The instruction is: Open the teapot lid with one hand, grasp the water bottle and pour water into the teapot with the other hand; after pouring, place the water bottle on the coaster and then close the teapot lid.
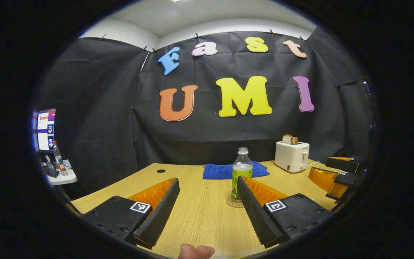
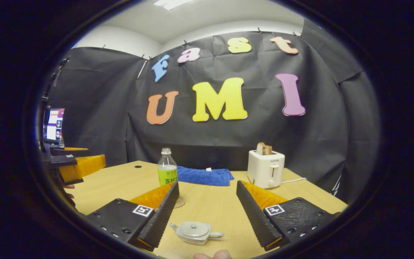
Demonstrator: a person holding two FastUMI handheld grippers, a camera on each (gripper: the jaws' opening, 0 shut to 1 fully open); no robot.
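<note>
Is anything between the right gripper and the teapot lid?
Nothing visible. The teapot sits on bare table just ahead of the open right gripper, lid on. The water bottle stands farther back left.

— Where's the bottle (image 1: 242,172)?
— Upright on the round coaster (image 1: 233,203), mid-table, cap off, green label, partly filled with water.
— And the teapot (image 2: 195,231)?
— Small, grey, lid (image 2: 195,226) on, near edge, right of the bottle.

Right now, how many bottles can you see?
2. The water bottle stands on the coaster on the table. A smaller bottle stands on a side shelf by the screen, far left. Others could be hidden.
</note>
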